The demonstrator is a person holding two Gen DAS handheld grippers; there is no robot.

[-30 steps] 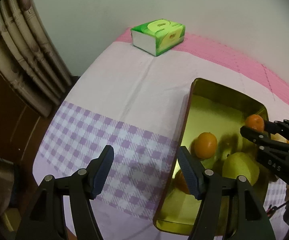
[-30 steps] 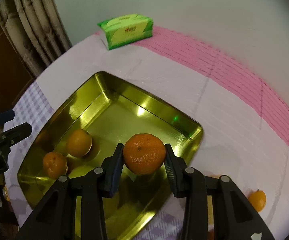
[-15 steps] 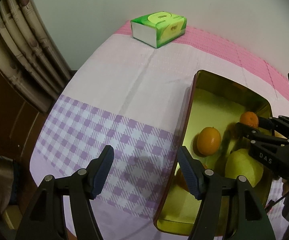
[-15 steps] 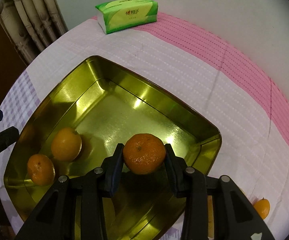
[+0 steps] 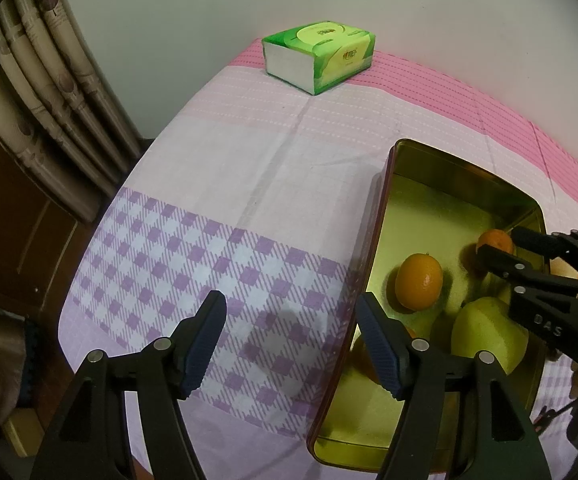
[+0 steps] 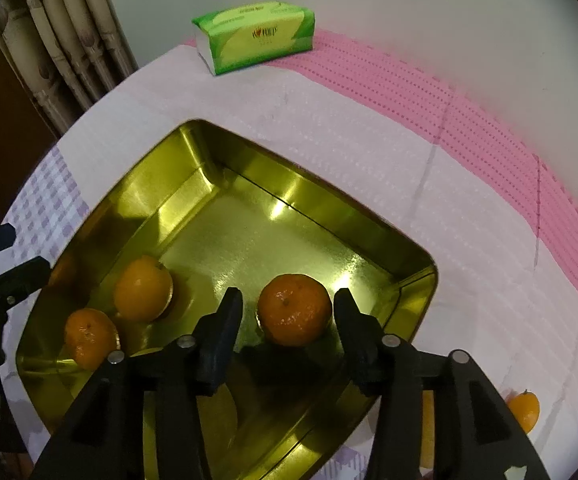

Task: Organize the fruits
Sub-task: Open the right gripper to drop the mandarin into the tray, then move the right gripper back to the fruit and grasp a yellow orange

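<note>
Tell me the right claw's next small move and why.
Probably lift the right claw straight up and clear. Its jaws have just been opening, and the mandarin now sits in the gold tray with gaps on both sides. Another orange waits on the cloth outside.

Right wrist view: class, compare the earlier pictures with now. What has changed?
The right hand-held gripper has just been opening and let go of the mandarin, which now sits in the gold tray, between the jaws but untouched. The other two oranges, the tissue pack and the left hand-held gripper stayed put.
</note>
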